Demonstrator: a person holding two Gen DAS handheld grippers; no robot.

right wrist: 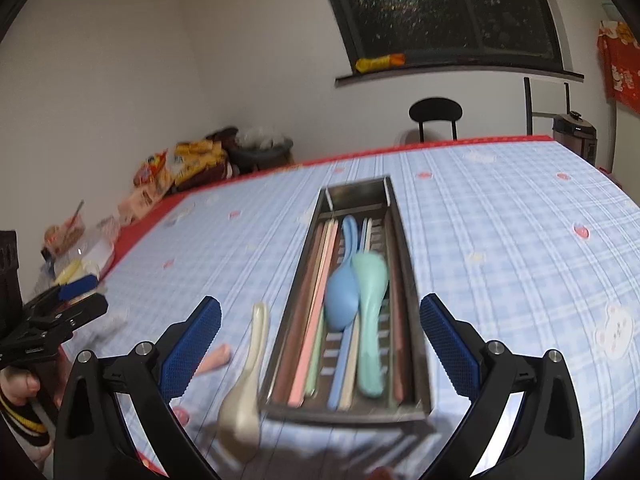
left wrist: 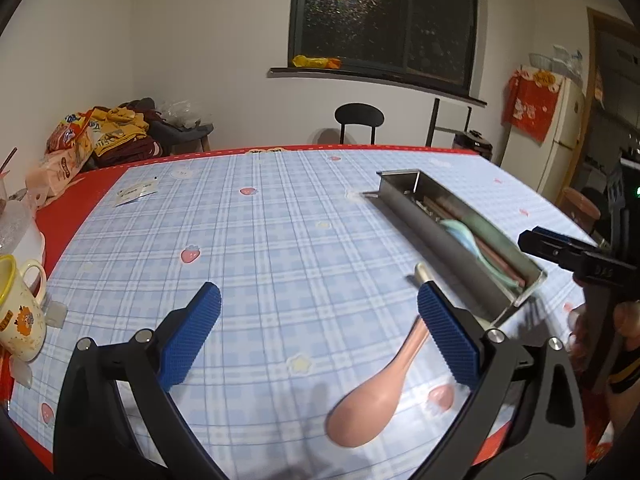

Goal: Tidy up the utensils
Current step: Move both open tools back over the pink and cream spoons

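Note:
A long steel utensil tray [right wrist: 412,308] lies on the checked tablecloth and holds a blue spoon [right wrist: 341,292], a mint green spoon [right wrist: 370,300] and several coloured chopsticks [right wrist: 312,332]. My right gripper [right wrist: 320,344] hangs open over its near end, with nothing held. A cream spoon [right wrist: 248,384] lies just left of the tray, and a pink spoon [left wrist: 372,396] lies on the cloth between the fingers of my open left gripper [left wrist: 318,340], untouched. In the left wrist view the tray [left wrist: 448,248] sits to the right, with my right gripper's finger [left wrist: 560,248] beyond it.
A yellow-rimmed mug [left wrist: 18,312] and white containers [left wrist: 18,232] stand at the table's left edge. Snack bags [left wrist: 80,140] are piled at the far left corner. A paper card [left wrist: 134,194] lies on the cloth. A black chair [left wrist: 359,120] stands behind the table.

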